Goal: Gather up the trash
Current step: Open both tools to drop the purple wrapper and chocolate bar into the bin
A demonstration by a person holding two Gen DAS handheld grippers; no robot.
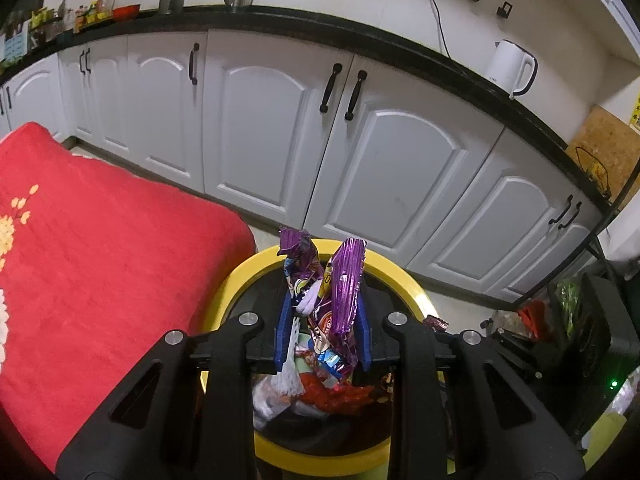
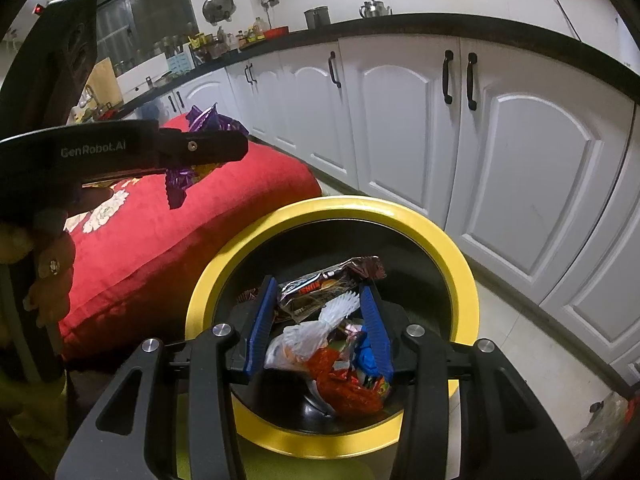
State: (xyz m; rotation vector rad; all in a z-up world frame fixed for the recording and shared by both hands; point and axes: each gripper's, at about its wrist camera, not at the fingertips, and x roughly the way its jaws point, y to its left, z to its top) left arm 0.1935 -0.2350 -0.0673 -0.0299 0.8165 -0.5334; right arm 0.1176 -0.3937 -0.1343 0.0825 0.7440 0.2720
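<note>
The left tool (image 1: 323, 312) is clenched on a crumpled purple snack wrapper (image 1: 346, 280), its blue pads pinching the foil on both sides while the wrapper's two torn ends stick up past the fingertips toward 12 o'clock. In the right wrist view that same tool reaches in level from 9 o'clock, the person's hand (image 2: 50, 268) wrapped round its handle, with the purple foil hanging below the black fingers. The right tool (image 2: 320, 312) is released, its blue pads spread wide, and it points down into the yellow-rimmed bin (image 2: 460, 264). A dark silver-edged wrapper (image 2: 328, 284) lies between its fingertips; whether either pad touches it I cannot tell.

The bin's round mouth is wide and both tools sit inside its rim line. Its black liner holds a heap: a clear crinkled plastic piece (image 2: 316, 328), red wrappers (image 2: 344, 384) and a blue packet (image 2: 366, 360) toward 6 o'clock. The purple wrapper is shiny, ribbed along one strip and printed with bright colours lower down.

At 9 o'clock of the bin, just beside its rim, lies a red cloth with pale flowers (image 1: 92, 256). From 12 to 3 o'clock run white cabinet doors (image 1: 260, 128) with black handles, near the bin across a strip of floor. Above them a dark tabletop (image 1: 400, 46) carries a white kettle (image 1: 510, 66).
</note>
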